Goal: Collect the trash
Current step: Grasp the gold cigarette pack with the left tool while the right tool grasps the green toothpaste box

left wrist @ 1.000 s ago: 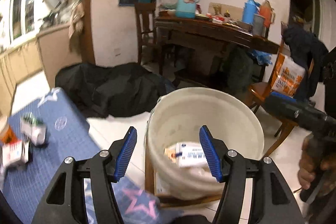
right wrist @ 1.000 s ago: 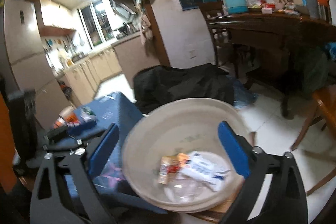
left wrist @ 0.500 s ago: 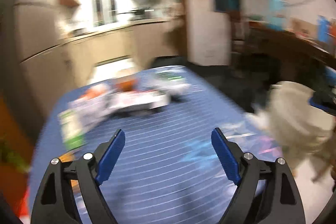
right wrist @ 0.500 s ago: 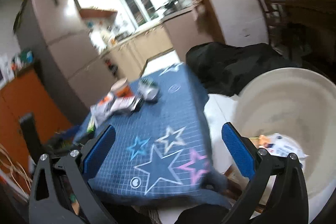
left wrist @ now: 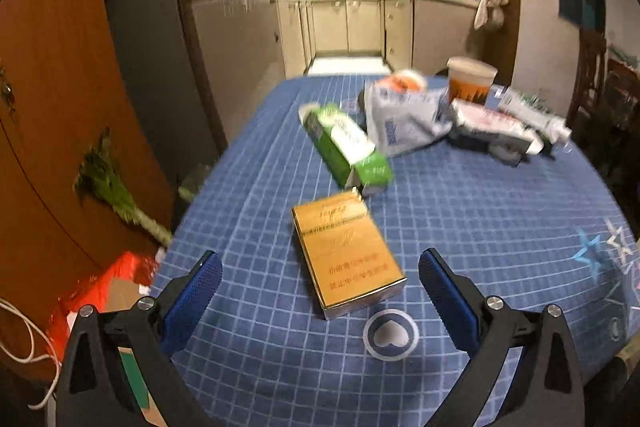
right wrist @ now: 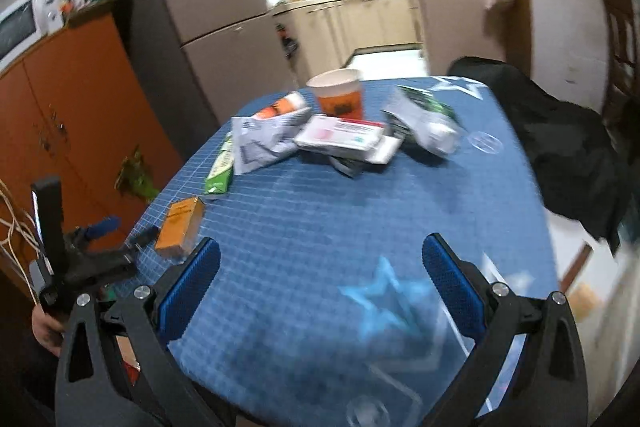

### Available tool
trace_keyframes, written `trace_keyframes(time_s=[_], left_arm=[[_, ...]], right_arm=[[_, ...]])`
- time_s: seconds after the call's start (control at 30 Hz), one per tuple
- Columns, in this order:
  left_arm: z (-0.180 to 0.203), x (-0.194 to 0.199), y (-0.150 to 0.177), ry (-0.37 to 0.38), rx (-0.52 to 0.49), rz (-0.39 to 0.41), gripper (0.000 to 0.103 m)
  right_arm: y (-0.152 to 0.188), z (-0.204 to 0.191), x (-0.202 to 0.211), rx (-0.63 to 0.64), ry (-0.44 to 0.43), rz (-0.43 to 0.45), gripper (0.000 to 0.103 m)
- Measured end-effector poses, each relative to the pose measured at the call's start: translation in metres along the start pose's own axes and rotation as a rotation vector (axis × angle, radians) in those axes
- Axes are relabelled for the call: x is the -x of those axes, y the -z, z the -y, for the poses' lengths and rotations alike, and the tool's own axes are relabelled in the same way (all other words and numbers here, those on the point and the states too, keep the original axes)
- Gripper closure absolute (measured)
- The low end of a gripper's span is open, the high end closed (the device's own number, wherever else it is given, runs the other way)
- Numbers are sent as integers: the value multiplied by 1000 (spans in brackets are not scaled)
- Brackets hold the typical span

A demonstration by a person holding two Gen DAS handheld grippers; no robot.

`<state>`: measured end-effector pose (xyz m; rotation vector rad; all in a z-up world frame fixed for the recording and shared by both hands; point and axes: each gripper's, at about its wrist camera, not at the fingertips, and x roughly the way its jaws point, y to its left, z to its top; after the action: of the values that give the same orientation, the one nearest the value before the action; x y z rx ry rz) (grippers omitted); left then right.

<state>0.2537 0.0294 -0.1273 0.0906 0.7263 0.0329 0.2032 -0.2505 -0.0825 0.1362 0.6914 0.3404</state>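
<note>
Trash lies on the blue checked tablecloth (left wrist: 480, 227). Nearest is a gold cigarette box (left wrist: 348, 255), lying flat. My left gripper (left wrist: 319, 256) hangs low over it, jaws opening wide; the box's near end sits between the pads, which do not touch it. Behind it are a green carton (left wrist: 346, 145), a crumpled white bag (left wrist: 404, 115), an orange paper cup (left wrist: 470, 81) and a pink-and-white box (left wrist: 492, 127). My right gripper (right wrist: 322, 243) is open and empty over bare cloth (right wrist: 340, 207). The right wrist view shows the gold box (right wrist: 182, 227) and left gripper (right wrist: 124, 231) at its left.
An orange cabinet (left wrist: 60, 107) and a fridge (right wrist: 208, 7) stand left of the table. A bunch of greens (left wrist: 116, 195) and a red bag (left wrist: 116, 283) lie by the cabinet. A black bag (right wrist: 560, 147) lies on the floor at the right. The kitchen is behind.
Both grippers have swung left from over the white bucket to the blue table. The left jaws stand wider than before. The trash pile now lies ahead of both.
</note>
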Motion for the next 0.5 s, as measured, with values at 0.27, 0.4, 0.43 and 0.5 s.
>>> trace_keyframes(time_s=[0.27, 0.4, 0.43, 0.5], left_arm=[[4, -41, -1, 49, 27, -71, 4], [-4, -56, 4, 85, 62, -124, 8], [-7, -56, 3, 91, 75, -118, 10], [-13, -57, 2, 88, 92, -115, 10]], right_arm=[[-46, -58, -79, 212, -100, -107, 15], [-55, -78, -112, 279, -130, -156, 34], [-57, -84, -123, 297, -138, -176, 39], [-59, -95, -136, 325, -154, -199, 40]])
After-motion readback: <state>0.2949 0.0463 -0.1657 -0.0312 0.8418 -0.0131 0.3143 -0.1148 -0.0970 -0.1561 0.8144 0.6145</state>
